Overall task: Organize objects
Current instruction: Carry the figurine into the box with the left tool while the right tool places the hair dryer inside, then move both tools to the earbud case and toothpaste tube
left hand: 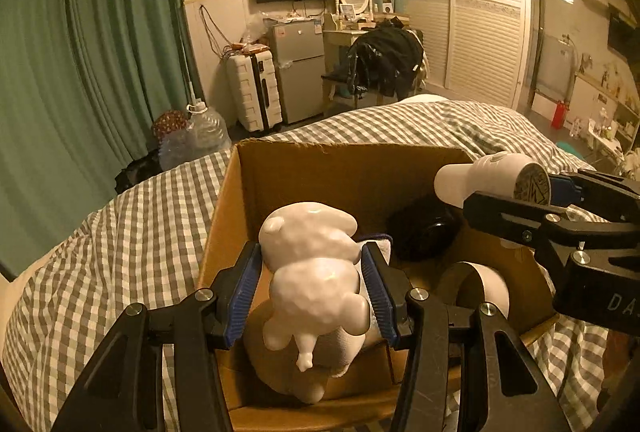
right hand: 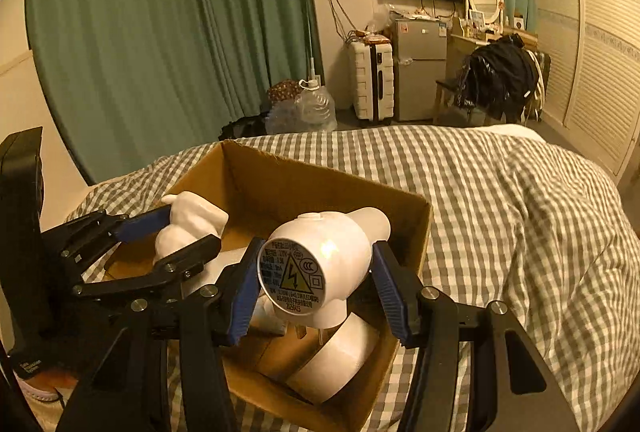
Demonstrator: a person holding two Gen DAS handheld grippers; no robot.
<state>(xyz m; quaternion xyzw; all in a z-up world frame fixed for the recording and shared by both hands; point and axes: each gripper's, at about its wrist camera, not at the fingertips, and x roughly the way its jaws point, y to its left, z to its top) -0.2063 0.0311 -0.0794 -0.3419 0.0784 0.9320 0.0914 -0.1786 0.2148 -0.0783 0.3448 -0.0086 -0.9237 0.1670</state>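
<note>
Blue-padded fingers (left hand: 244,292) of the left gripper (left hand: 314,294) are clamped on a white figurine (left hand: 312,272), which is held over the near left part of a cardboard box (left hand: 320,168). Its shape is glossy and lumpy; what it depicts cannot be made out. In the right wrist view the same gripper (right hand: 176,232) and figurine (right hand: 188,228) are seen at the left, the figurine's lower part being hidden behind a black finger.

A white plug-in device (right hand: 320,260) is gripped by the right gripper (right hand: 314,288) between its blue pads, above the box's (right hand: 280,172) near right side. A round label with a lightning warning triangle is turned toward the camera; its small print is too blurred to be read. From the left wrist view the device (left hand: 480,176) is seen side-on, and the right gripper (left hand: 556,200) is cut off by the frame edge.

Inside the box, a dark round object (left hand: 424,232) is partly covered by the device, and a white roll (right hand: 336,360) lies below it; other contents are hidden under the grippers. The box rests on a checked bedspread (right hand: 500,200).
</note>
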